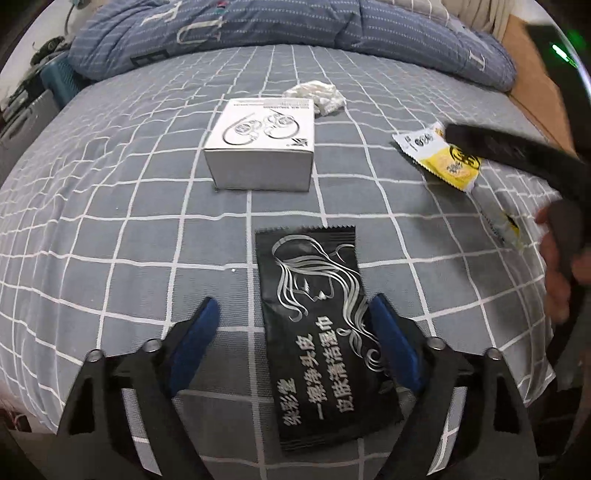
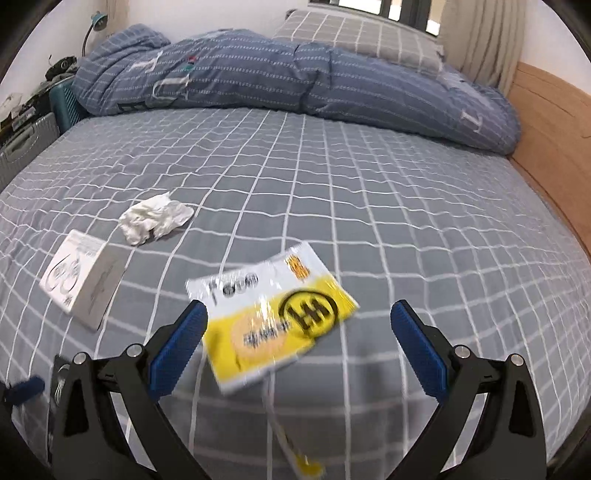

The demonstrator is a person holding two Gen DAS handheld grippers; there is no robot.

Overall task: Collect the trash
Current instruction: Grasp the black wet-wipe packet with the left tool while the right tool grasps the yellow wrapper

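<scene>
Checked grey bed [image 2: 332,192], curtained window [image 2: 406,11]

Left tongs [image 1: 295,314] agape, angled downward; right tongs [image 2: 299,314] agape, tilted down.

We count, on the bed: 1 black sachet [image 1: 314,332] lower ctr | 1 white box [image 1: 264,144] upper ctr | 1 crumpled tissue [image 1: 317,96] just above box | 1 yellow-white wrapper [image 1: 439,155] right | 1 torn wrapper strip [image 1: 508,225] right edge | 1 folded duvet [image 1: 258,26] top | 1 pillow [image 2: 354,33] top
</scene>
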